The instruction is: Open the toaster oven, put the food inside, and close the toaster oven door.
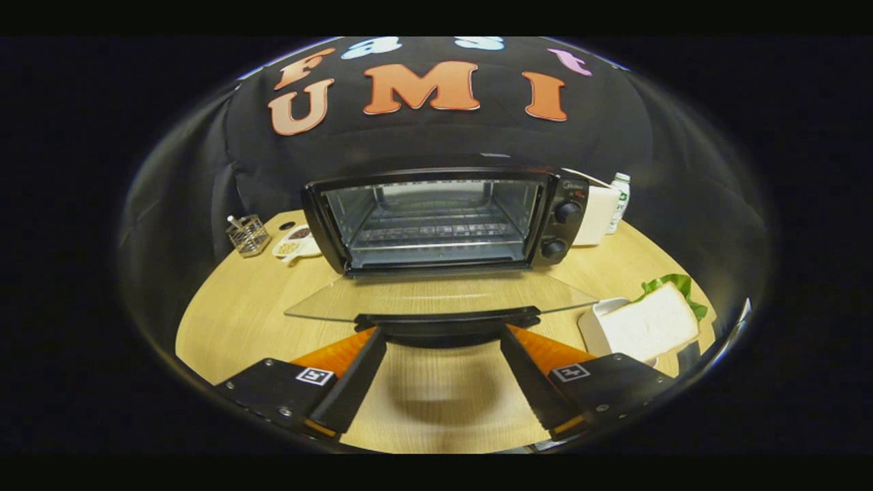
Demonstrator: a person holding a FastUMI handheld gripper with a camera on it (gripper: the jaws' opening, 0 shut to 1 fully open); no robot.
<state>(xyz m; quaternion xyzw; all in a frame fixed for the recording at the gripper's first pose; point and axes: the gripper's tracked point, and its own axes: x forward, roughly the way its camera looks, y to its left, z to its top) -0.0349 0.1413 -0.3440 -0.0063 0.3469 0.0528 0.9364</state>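
The black toaster oven [436,218] stands at the back of the wooden table [232,320], straight ahead of me. Its glass door [436,296] hangs fully down and lies nearly flat, with the dark handle [447,319] at its near edge. The cavity is lit, with a bare wire rack [436,232] inside. My gripper [443,335] is open wide; both fingertips reach the handle's near edge, and nothing is pinched between them. The food, a white-bread sandwich [648,324] with green lettuce, lies on a white plate [595,324] to the right of my right finger.
Left of the oven stand a small wire basket [247,234] and a white dish [297,243] with bits in it. Right of the oven are a white box [595,215] and a white bottle [619,201]. The booth wall closes off the back.
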